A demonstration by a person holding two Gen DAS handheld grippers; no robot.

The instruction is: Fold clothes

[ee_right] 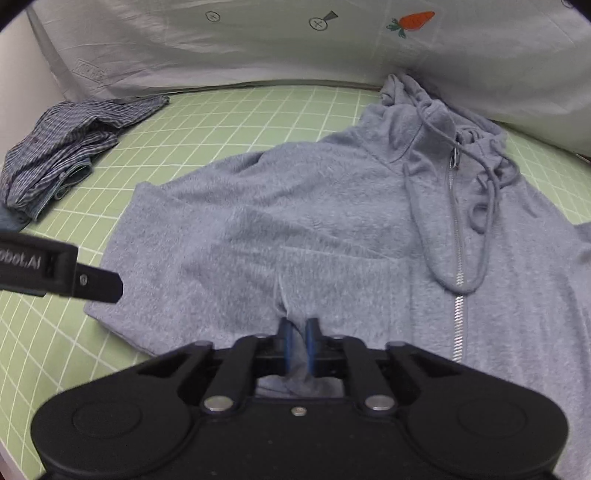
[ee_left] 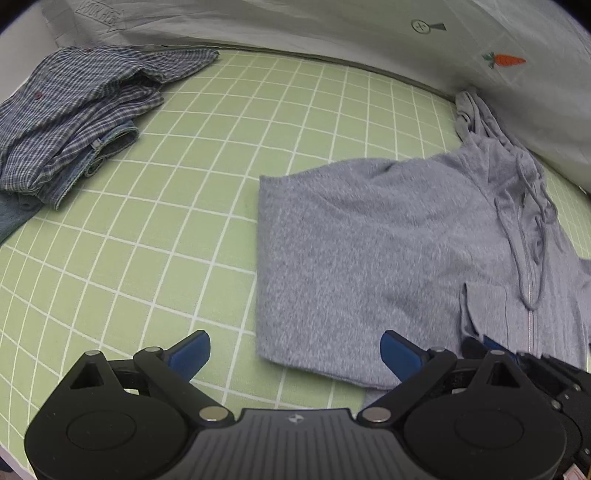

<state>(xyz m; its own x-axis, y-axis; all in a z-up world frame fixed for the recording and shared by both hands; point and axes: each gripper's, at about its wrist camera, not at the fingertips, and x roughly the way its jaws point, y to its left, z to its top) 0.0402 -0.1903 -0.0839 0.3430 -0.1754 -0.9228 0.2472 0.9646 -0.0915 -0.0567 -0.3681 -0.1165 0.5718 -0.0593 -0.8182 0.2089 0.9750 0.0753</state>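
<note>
The right gripper (ee_right: 298,341) pinches the grey hoodie (ee_right: 332,221). The left gripper (ee_left: 295,354) hangs spread beside it. A checked shirt (ee_left: 74,110) lies well apart on the green sheet (ee_left: 166,221)

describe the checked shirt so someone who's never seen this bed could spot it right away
Start at the green gridded sheet covering the bed and follow it to its far left corner by the white pillow. The checked shirt lies crumpled there, blue plaid, unlike the plain grey zip hoodie spread on the right.

Right gripper (ee_right: 298,341) pinching grey hoodie (ee_right: 332,229) hem, plaid shirt (ee_right: 70,147) far left, green grid sheet (ee_right: 229,118)
</note>
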